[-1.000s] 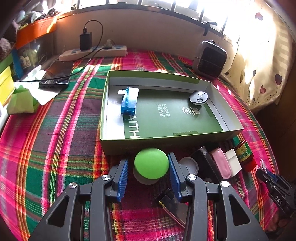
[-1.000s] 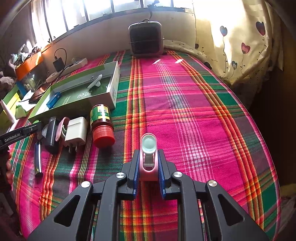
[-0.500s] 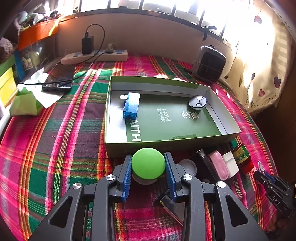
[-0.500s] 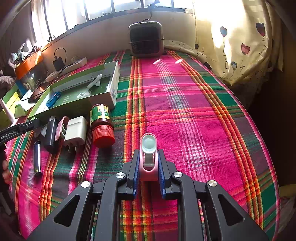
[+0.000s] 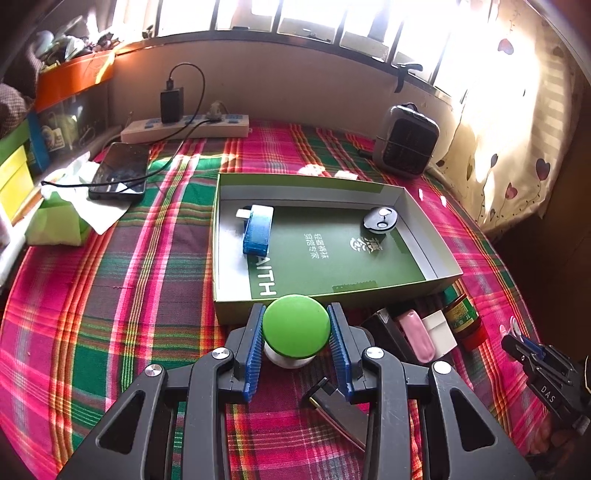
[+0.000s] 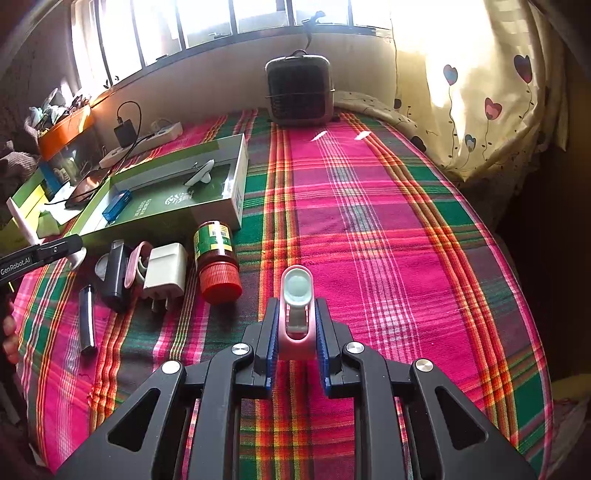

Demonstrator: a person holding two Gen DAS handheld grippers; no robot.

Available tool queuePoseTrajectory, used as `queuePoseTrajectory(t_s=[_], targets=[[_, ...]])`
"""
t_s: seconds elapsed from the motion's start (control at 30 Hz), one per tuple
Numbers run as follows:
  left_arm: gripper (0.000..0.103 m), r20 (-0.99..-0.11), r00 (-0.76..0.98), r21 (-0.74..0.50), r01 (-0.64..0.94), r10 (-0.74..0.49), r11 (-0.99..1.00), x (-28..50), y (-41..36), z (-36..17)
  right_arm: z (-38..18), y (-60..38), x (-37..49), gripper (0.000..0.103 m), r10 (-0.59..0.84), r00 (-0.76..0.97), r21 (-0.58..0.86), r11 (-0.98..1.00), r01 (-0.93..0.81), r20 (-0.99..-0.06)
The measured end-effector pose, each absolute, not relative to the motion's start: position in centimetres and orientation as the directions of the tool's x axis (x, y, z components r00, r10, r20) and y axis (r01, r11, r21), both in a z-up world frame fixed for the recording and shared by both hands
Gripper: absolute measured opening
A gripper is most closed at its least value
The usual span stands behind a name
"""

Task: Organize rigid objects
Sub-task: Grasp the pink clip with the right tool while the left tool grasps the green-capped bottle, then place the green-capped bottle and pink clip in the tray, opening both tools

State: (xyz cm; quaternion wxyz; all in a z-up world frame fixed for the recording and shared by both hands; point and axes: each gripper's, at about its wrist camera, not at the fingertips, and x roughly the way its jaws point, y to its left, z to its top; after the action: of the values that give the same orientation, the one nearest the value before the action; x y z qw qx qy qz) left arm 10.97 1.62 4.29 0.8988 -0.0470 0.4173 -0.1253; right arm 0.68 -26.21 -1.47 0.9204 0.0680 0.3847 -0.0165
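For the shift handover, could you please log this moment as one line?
left gripper: just closed on round green-capped white jar | right gripper: shut on pink plastic clip-like item | open green cardboard box: blue adapter, black-and-white round gadget

windows (image 5: 295, 22): barred, bright sun | wall (image 5: 295, 96): beige | curtain (image 6: 480, 92): cream, heart print | plaid cloth (image 6: 369, 240): pink-green, covers surface

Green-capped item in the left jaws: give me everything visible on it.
The green-capped item has a round, matte, smooth green top, plastic-looking, over a narrower white base. It stands upright between the left gripper jaws, whose blue ribbed pads press its two sides; the jaws have just been closing on it. It sits just outside the near wall of the green box, over the plaid cloth. Whether its base touches the cloth is unclear.
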Motion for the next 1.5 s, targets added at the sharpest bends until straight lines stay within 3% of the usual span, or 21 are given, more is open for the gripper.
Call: queuePoseTrajectory(t_s=[0.53,0.93,1.5], targets=[[0.032,-0.702,0.652,-0.186,0.222,-0.287,0.957,14.3,1.5,8.0,5.4,-23.8,4.2,0.019,0.106,0.784,0.070,0.994,-0.080,-0.612],[0.032,-0.728,0.605,-0.204,0.259,-0.323,0.944,19.6,-0.4,7.0,4.5,-21.4,11.3,0.019,0.222,0.703,0.115,0.974,-0.197,-0.676],[0.032,-0.793,0.529,-0.183,0.265,-0.301,0.947,24.5,-2.5,2.7,0.3,-19.3,16.9,0.019,0.228,0.592,0.109,0.967,-0.231,-0.773]])
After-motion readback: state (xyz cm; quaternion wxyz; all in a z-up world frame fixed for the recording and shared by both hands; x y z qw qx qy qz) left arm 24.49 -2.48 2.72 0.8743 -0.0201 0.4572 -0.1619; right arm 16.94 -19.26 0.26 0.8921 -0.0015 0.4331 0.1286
